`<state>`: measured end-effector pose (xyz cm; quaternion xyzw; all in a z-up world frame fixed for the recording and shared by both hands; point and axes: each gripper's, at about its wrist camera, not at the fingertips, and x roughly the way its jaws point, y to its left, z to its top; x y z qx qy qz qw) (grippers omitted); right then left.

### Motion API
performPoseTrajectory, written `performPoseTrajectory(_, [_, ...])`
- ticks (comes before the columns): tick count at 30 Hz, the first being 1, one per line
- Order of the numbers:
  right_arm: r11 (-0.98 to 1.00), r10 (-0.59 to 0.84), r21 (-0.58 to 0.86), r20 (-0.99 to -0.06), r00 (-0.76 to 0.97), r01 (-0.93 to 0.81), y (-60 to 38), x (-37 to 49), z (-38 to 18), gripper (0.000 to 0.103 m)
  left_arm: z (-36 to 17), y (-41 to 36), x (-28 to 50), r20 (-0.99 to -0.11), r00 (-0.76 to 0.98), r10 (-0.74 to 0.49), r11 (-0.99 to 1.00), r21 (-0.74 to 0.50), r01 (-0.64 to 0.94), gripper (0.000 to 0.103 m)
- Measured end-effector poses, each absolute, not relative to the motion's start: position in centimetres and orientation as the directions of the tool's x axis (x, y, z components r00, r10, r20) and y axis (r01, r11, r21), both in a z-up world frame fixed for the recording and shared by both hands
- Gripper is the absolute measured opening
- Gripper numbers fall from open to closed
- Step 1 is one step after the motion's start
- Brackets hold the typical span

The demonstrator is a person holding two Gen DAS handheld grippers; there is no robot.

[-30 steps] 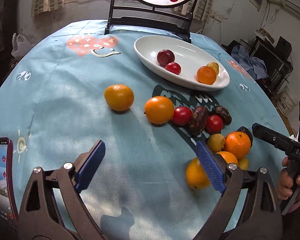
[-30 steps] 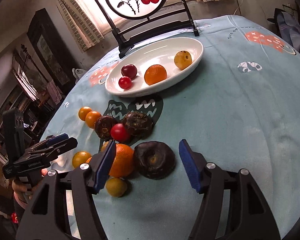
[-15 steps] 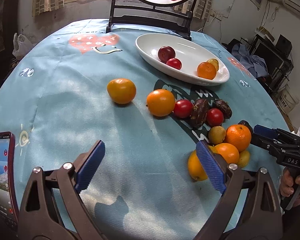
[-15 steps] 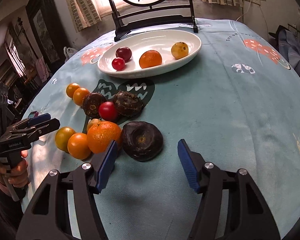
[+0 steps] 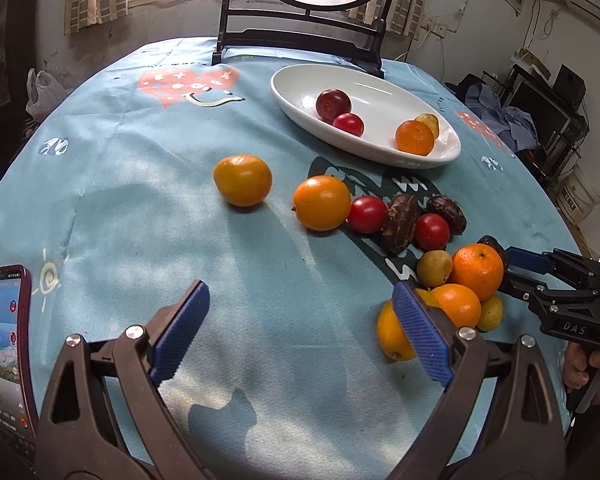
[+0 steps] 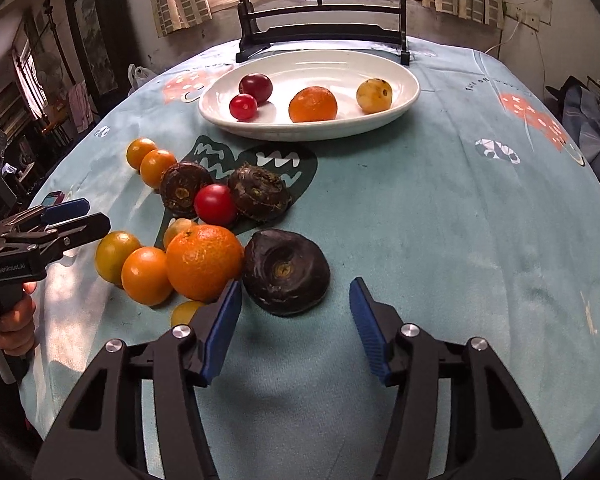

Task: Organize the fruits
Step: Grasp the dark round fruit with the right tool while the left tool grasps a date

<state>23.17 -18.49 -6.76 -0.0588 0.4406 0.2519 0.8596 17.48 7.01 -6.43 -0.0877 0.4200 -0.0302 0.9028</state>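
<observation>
Four fruits in white dish (image 6: 404,98); about a dozen left on tablecloth (image 6: 440,220). Right gripper (image 6: 294,320) closing toward dark fruit (image 6: 286,276), not gripping. Left gripper (image 5: 300,332) spread, empty.

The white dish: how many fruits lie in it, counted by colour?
Dark red fruit: 1
Red fruit: 1
Orange fruit: 1
Yellow fruit: 1
Total in the dish: 4

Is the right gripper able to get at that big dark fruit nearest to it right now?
Probably yes. The dark fruit lies just ahead of the right gripper, whose jaws are closing with nothing between them yet. The big orange touches its left side and may crowd one finger.
</observation>
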Motion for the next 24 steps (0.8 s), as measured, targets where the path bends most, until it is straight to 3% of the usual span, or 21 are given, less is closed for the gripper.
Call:
performPoseTrajectory(15, [0.848,0.402,0.139,-0.798,0.450,-0.511,-17.4,24.7,-7.1,0.048,-6.5,7.1,17.5,-0.755,0.642,-0.130,0.982,-0.189,-0.024,0.095])
performPoseTrajectory(18, [0.831,0.478,0.245,-0.772,0.419,-0.499,-18.6,25.3,-7.1,0.044,-6.6,7.1,17.5,-0.755,0.643,-0.133,0.981,-0.193,-0.023,0.095])
performPoseTrajectory(21, [0.786,0.605,0.427,-0.681,0.413,-0.447,-21.3,25.9,-7.0,0.044,-6.6,7.0,17.5,-0.747,0.647,-0.153,0.979,-0.203,-0.003,0.092])
performPoseTrajectory(24, [0.791,0.608,0.441,-0.651,0.455,-0.425,-22.2,25.4,-6.4,0.044,-6.2,6.1,17.1,-0.726,0.659,-0.197,0.977,-0.200,0.071,0.080])
